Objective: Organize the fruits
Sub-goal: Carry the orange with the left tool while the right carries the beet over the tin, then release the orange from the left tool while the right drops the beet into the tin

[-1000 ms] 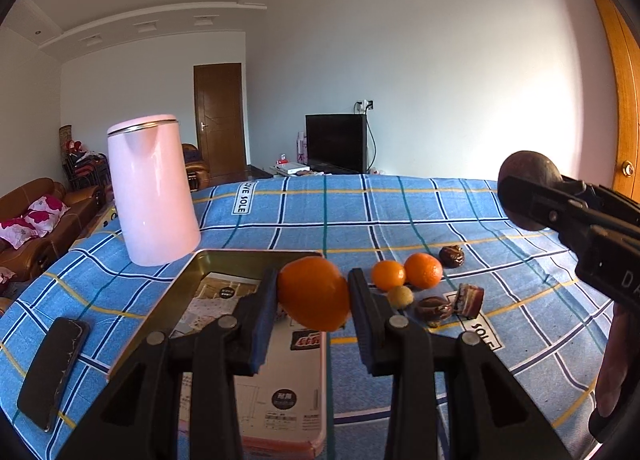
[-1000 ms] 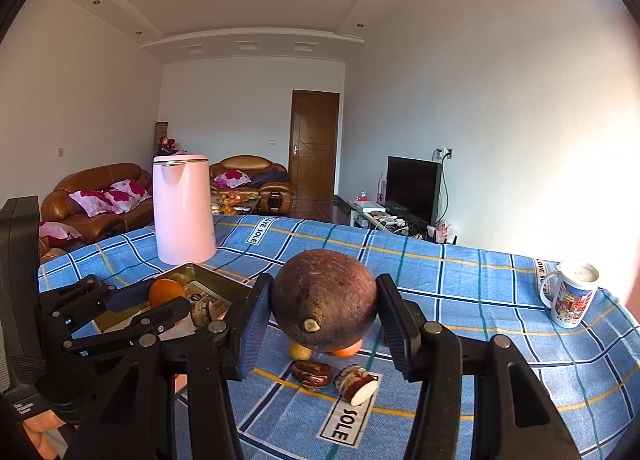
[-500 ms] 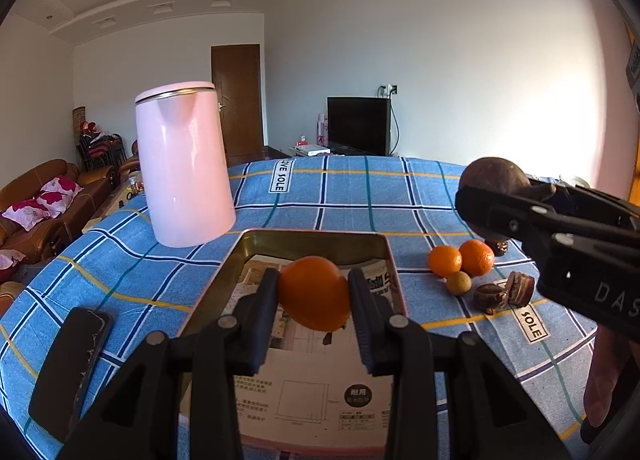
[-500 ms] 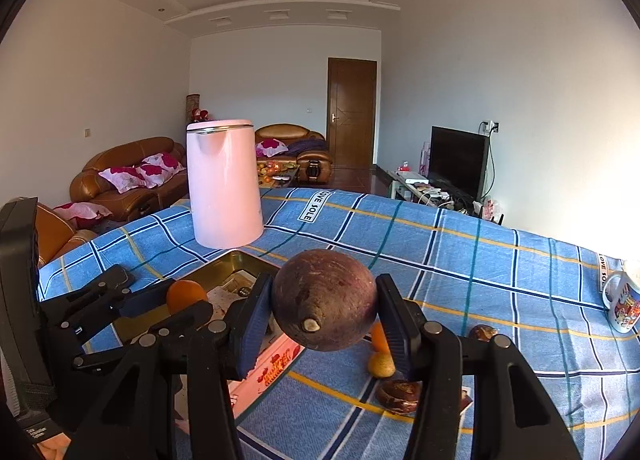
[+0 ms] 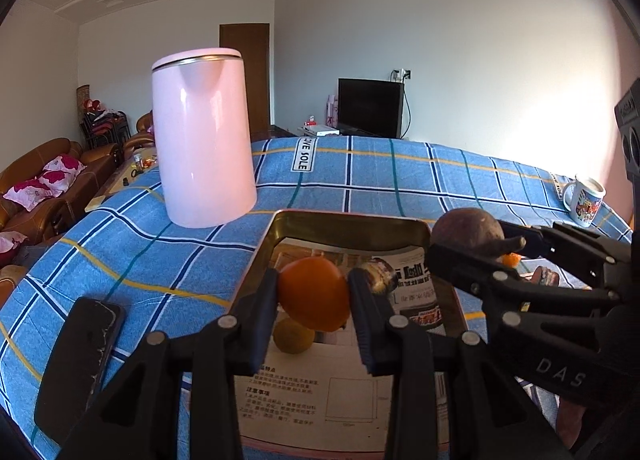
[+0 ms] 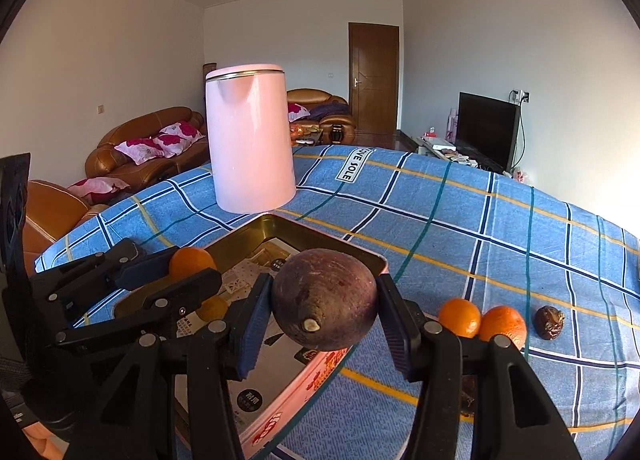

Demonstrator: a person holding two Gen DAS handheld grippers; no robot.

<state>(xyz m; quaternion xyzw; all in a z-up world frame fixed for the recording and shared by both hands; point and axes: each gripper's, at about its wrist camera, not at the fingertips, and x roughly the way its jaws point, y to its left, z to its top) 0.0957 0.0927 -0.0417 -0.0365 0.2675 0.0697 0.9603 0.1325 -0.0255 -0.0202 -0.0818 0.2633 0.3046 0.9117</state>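
My left gripper [image 5: 314,296] is shut on an orange [image 5: 314,294] and holds it over the gold metal tray [image 5: 348,221], which is lined with printed paper. A yellowish fruit [image 5: 293,335] and a small brown fruit [image 5: 378,278] lie in the tray. My right gripper [image 6: 324,312] is shut on a big dark purple-brown round fruit [image 6: 324,310] above the tray's right rim [image 6: 352,252]. Two oranges [image 6: 460,316] [image 6: 502,324] and a dark wrinkled fruit [image 6: 550,322] lie on the blue checked cloth to the right.
A tall pink kettle [image 5: 204,135] stands behind the tray on the left. A black phone [image 5: 80,364] lies on the cloth at the near left. A printed mug [image 5: 584,199] stands at the far right. Sofas, a door and a TV are beyond the table.
Both grippers have moved left and forward with their fruits. The orange is now lower over the tray, and the purple fruit has come over the tray's right rim.
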